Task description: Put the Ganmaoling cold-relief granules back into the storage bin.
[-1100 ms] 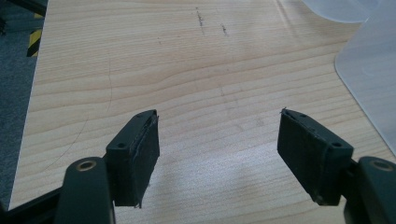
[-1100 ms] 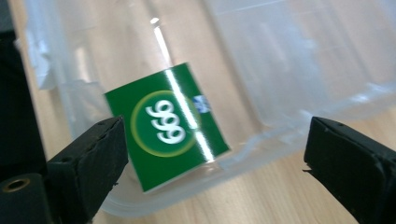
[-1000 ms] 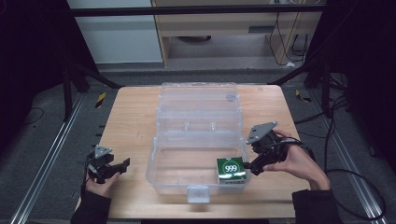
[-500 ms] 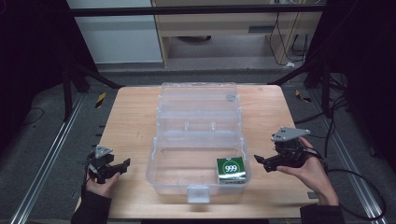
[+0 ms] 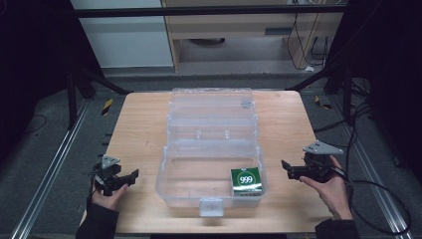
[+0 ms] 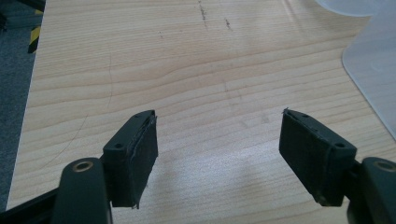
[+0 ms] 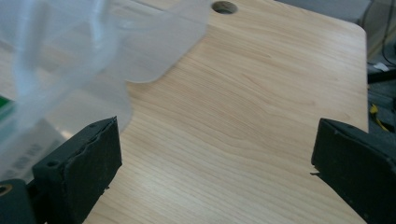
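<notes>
A green box [image 5: 246, 181] marked 999 sits in the front right corner of a clear plastic case [image 5: 211, 164], whose lid is folded back, open, toward the far side of a wooden table [image 5: 139, 124]. The box rests on the case floor, against the right wall, with nothing holding it.

A second ago the right gripper [image 5: 288, 170] was reaching over the case wall at the box. Half a second ago it had already pulled clear, and now it hovers just outside the case's right wall, held low over the table. In the right gripper view its jaws stand wide apart with bare wood between them and the blurred case wall at the left.

The left gripper [image 5: 130, 176] has not moved across these moments. It waits near the table's front left, well apart from the case, jaws spread and empty over the wood.

The withdrawal suggests the box has been placed and released. Closing the lid looks like the likely remaining step.
</notes>
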`<state>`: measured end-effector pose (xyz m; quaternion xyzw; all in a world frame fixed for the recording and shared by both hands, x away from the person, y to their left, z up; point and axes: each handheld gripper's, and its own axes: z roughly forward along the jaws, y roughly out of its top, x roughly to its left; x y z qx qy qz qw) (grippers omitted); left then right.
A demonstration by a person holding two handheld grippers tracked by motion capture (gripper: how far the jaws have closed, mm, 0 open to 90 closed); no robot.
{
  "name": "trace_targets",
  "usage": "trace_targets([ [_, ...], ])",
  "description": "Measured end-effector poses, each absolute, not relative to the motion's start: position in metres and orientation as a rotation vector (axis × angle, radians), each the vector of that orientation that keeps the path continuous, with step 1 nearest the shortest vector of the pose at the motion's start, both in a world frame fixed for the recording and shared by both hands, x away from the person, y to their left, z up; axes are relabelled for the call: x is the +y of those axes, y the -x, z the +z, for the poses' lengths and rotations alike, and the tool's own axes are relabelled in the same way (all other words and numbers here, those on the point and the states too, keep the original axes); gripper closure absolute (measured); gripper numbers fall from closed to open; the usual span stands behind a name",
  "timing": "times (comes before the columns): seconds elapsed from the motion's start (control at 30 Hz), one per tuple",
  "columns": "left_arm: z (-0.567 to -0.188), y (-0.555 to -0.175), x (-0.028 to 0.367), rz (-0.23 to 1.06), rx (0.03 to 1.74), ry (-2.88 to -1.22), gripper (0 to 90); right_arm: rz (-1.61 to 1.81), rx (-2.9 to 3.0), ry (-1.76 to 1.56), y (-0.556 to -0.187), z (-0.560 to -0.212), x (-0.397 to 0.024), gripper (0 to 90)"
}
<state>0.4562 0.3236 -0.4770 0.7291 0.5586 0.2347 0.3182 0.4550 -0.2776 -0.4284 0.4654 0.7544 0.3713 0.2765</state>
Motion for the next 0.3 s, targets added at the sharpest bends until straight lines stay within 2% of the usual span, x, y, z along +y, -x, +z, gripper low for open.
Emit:
trace_targets([
  [0.3, -0.480, -0.457, 0.326, 0.625, 1.486, -1.919, 24.1, 0.960, 1.963, -1.380, -0.454, -0.457, -0.302, 1.1],
])
